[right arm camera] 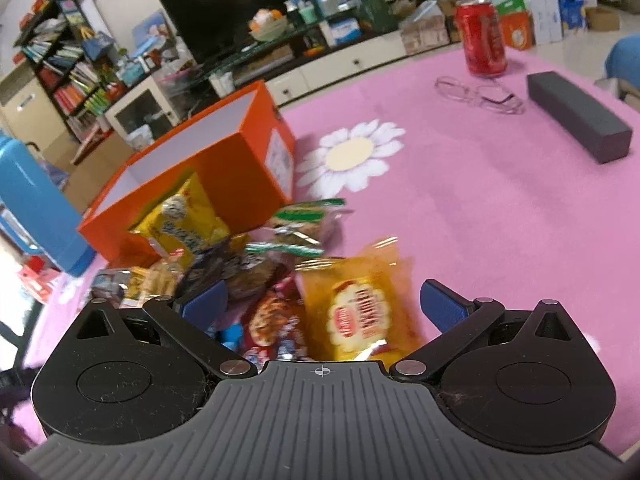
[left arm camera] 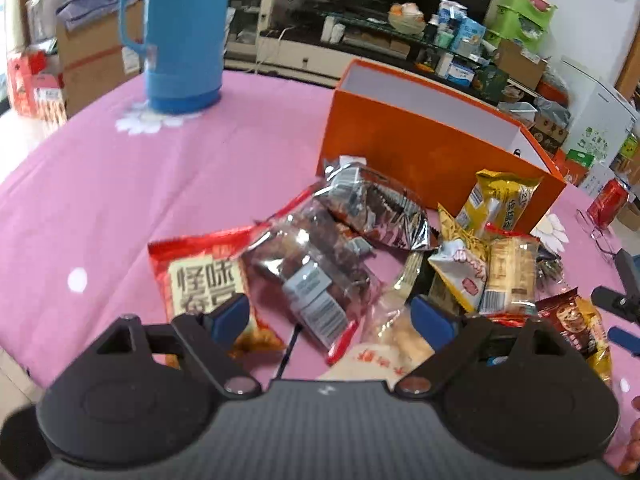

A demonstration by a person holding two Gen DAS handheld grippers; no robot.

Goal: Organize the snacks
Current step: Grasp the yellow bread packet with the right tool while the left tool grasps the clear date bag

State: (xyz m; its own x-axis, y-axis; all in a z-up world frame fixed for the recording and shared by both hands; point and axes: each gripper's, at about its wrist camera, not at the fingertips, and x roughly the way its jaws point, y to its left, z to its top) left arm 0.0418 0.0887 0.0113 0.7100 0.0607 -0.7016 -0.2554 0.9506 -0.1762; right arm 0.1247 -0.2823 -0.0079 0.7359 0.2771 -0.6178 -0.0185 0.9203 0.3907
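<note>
Left hand-held gripper (left arm camera: 332, 316) is wide open and holds nothing. Seen from its own camera, the snacks lie in a heap on the pink table (left arm camera: 120, 200), right in front of it and a bit lower. A clear bag of dark brown treats (left arm camera: 308, 268) lies between the two blue pads, and its long side runs away from the hand-held gripper and to the left. A red bag with big letters (left arm camera: 204, 276) lies under the left pad. The orange box (left arm camera: 420, 148) stands open behind the heap, touching some of the snacks.

Right hand-held gripper (right arm camera: 324, 308) is wide open too, with nothing in it. Seen from its own camera, a yellow cracker bag (right arm camera: 356, 312) lies between its pads, with its long side pointing away from the hand-held gripper. A red cookie bag (right arm camera: 272, 320) lies just beside it, on the left. The orange box (right arm camera: 224, 168) is farther off and to the left, with a yellow snack bag (right arm camera: 180, 216) leaning on its wall.

I think each hand is nearest to the bag between its own pads, and both must lift their snacks up and over the box wall.
</note>
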